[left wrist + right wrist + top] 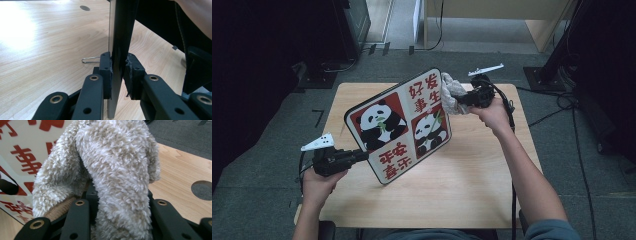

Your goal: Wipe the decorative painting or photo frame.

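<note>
Above the desk [472, 190] a panda board [399, 125] is held tilted, its lower edge near the wood. At the board's lower left edge the left tool [362, 156] is clamped on it. At its upper right edge the right tool [460, 101], closed on a fluffy cloth [451, 92], presses the cloth against the board.

The left gripper [362, 156] is pointing level toward the panda board [399, 125], clamping its lower edge, forearm extending straight; the right gripper [460, 100] is gripping a fluffy cloth [451, 93] against the board's upper right edge. Its wrist is bending inward.
</note>
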Motion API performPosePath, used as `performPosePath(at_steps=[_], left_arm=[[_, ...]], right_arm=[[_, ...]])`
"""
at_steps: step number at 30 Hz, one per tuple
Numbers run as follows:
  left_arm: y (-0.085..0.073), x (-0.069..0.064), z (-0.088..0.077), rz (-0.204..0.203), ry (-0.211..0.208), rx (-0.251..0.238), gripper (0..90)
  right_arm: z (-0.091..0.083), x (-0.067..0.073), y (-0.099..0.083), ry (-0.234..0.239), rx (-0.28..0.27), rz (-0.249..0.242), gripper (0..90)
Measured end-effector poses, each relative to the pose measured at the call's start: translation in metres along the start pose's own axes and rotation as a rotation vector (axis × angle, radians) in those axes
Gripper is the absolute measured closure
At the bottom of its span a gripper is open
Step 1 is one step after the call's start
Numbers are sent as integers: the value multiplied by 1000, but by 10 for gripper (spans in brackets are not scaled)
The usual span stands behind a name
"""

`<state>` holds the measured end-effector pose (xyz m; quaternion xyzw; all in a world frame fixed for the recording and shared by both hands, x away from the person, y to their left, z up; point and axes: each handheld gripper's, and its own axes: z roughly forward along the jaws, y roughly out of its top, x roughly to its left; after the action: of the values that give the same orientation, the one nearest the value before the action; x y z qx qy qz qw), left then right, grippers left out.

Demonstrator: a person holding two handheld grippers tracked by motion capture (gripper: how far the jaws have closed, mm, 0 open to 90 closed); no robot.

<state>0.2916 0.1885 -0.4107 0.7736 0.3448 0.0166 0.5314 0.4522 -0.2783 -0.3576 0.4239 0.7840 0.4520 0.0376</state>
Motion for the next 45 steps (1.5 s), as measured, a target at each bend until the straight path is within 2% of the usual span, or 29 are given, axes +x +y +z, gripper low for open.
performPosePath(at_steps=[4, 7, 14, 17, 21, 26, 30, 36, 38, 43, 45], left_arm=[[0, 0, 1, 3, -4, 3, 775], [0, -1, 0, 4, -2, 4, 777], [0, -1, 1, 3, -7, 4, 778], [0, -1, 1, 4, -8, 5, 778], [0, -1, 1, 5, -8, 6, 778], [-1, -1, 2, 5, -7, 5, 778], [-1, -1, 2, 7, -7, 6, 778], [0, -1, 2, 8, -5, 9, 779], [0, -1, 2, 8, -5, 9, 779], [0, -1, 2, 8, -6, 12, 778], [0, -1, 3, 8, -7, 12, 778]], right_arm=[[3, -1, -4, -5, -3, 2, 652], [4, -1, -8, -10, -20, -17, 652], [8, -4, -18, -6, -25, -13, 650], [9, -4, -22, -17, -44, -38, 649], [11, -5, -25, -16, -41, -37, 649], [13, -7, -30, -10, -32, -18, 648], [13, -8, -34, -12, -36, -22, 648], [18, -13, -46, -2, -38, 15, 648], [19, -13, -51, -12, -50, 4, 648], [22, -13, -58, -23, -39, 26, 649], [22, -12, -62, -30, -45, 19, 649]])
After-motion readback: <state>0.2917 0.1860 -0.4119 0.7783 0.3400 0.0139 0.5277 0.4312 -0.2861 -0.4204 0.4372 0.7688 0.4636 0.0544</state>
